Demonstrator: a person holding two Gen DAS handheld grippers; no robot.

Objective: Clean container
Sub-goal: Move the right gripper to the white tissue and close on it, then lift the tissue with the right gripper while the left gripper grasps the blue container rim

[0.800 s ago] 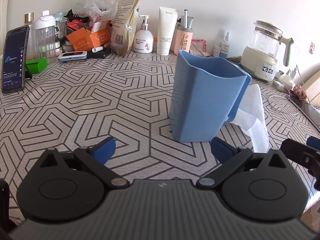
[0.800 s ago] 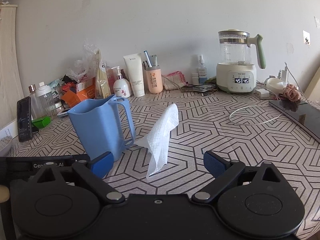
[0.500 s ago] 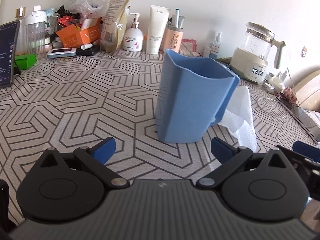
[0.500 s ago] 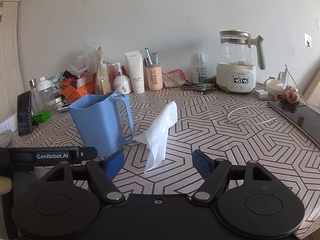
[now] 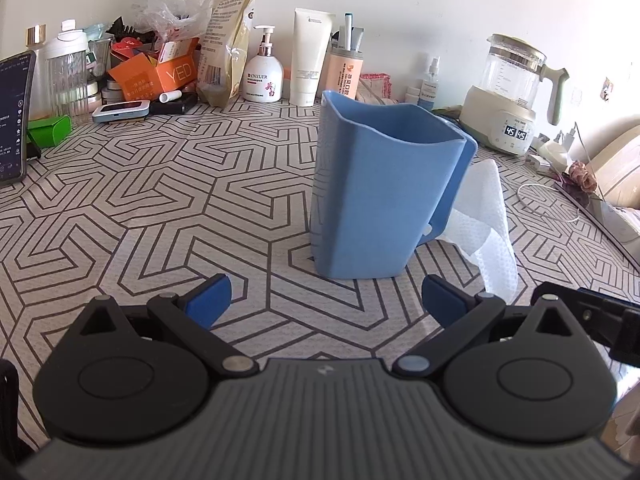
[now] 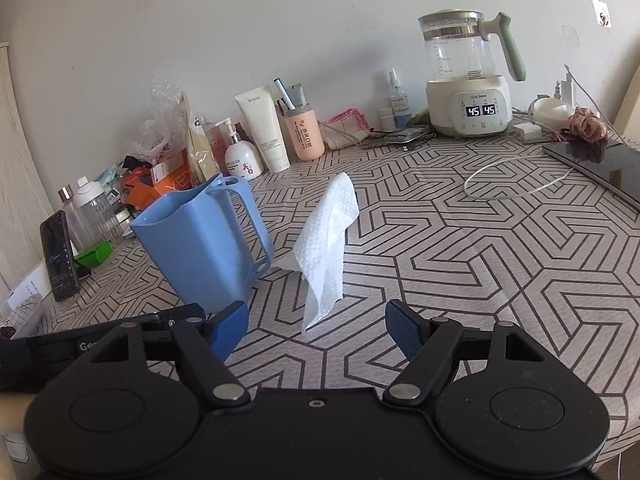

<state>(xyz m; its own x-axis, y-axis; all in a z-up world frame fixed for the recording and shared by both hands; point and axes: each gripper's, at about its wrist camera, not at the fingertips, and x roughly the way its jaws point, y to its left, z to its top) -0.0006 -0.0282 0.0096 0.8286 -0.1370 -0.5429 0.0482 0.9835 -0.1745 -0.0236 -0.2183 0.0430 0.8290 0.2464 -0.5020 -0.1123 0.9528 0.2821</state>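
Note:
A light blue jug with a handle on its right side stands upright on the patterned table. A crumpled white paper towel stands peaked just right of the jug's handle; part of it shows behind the jug in the left wrist view. My left gripper is open, its blue pads a short way in front of the jug's base. My right gripper is open too, just short of the towel's lower tip, with nothing between its pads. The jug sits left of it.
Bottles, a tube, an orange box and bags crowd the back wall. A phone leans at the far left. A glass kettle stands on its base at the back right, with a white cable and a dark tablet.
Both grippers have moved closer to the table's middle. The jug now looms larger before the left gripper, and the right gripper has tilted and neared the towel. Jug and towel stayed put.

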